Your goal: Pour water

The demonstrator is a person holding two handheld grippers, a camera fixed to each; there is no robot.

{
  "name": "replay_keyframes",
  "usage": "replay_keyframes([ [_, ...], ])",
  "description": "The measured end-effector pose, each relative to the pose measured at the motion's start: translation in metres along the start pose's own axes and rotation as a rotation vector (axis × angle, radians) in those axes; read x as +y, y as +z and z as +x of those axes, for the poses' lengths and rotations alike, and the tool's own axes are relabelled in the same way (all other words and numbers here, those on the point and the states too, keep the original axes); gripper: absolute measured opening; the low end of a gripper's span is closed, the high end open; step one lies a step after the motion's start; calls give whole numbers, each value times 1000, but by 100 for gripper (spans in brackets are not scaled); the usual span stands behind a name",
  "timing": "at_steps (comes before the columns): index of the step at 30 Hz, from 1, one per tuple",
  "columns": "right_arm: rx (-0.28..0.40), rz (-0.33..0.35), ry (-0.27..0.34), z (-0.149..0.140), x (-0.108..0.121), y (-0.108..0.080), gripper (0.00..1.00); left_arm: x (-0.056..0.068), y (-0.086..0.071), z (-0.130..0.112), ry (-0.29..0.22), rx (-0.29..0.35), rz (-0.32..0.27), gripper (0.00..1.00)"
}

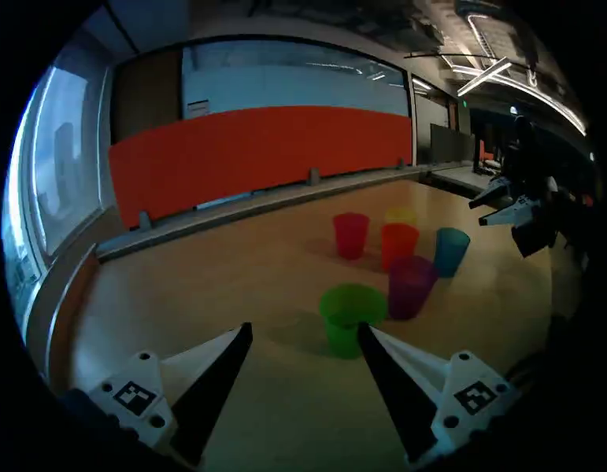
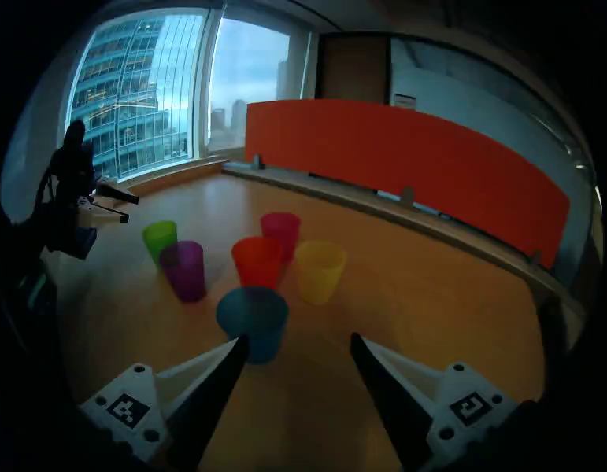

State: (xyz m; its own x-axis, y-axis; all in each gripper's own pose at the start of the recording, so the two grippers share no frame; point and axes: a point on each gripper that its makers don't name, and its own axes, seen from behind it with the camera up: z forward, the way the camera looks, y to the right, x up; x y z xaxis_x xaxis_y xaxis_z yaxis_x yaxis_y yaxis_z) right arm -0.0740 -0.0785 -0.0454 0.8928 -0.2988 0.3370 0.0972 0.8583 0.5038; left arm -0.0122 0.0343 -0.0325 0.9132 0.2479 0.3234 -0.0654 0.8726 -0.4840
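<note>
Several plastic cups stand upright in a cluster on a wooden table [image 1: 224, 283]. In the left gripper view, my left gripper [image 1: 303, 334] is open and holds nothing, with the green cup [image 1: 349, 318] just beyond its right fingertip. Behind it are the purple [image 1: 409, 285], orange [image 1: 398, 244], red [image 1: 351, 234], yellow [image 1: 401, 214] and teal [image 1: 450, 250] cups. My right gripper [image 1: 508, 211] hovers at the far right. In the right gripper view, my right gripper [image 2: 298, 342] is open and empty, and the teal cup [image 2: 254, 321] is close to its left fingertip. I cannot tell whether any cup holds water.
An orange partition [image 2: 413, 169] runs along the table's far edge [image 2: 366, 200], with a rail below it. Large windows [image 2: 146, 102] stand beyond the table. The left gripper [image 2: 106, 195] and the hand holding it show dark at the left of the right gripper view.
</note>
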Motion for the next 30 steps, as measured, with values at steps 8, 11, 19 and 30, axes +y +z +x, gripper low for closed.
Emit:
replay_keyframes([
  [8,117,-128,49,26,28,-8,99,-27,-9,22,-34,95,94,99],
  [11,154,-181,65,31,39,-10,99,-34,-12,29,-31,131,136,99],
  [19,234,-331,76,44,66,-15,99,-45,-25,53,-36,234,232,99],
  [30,333,-483,114,59,85,-27,99,-61,-38,60,-140,323,323,99],
])
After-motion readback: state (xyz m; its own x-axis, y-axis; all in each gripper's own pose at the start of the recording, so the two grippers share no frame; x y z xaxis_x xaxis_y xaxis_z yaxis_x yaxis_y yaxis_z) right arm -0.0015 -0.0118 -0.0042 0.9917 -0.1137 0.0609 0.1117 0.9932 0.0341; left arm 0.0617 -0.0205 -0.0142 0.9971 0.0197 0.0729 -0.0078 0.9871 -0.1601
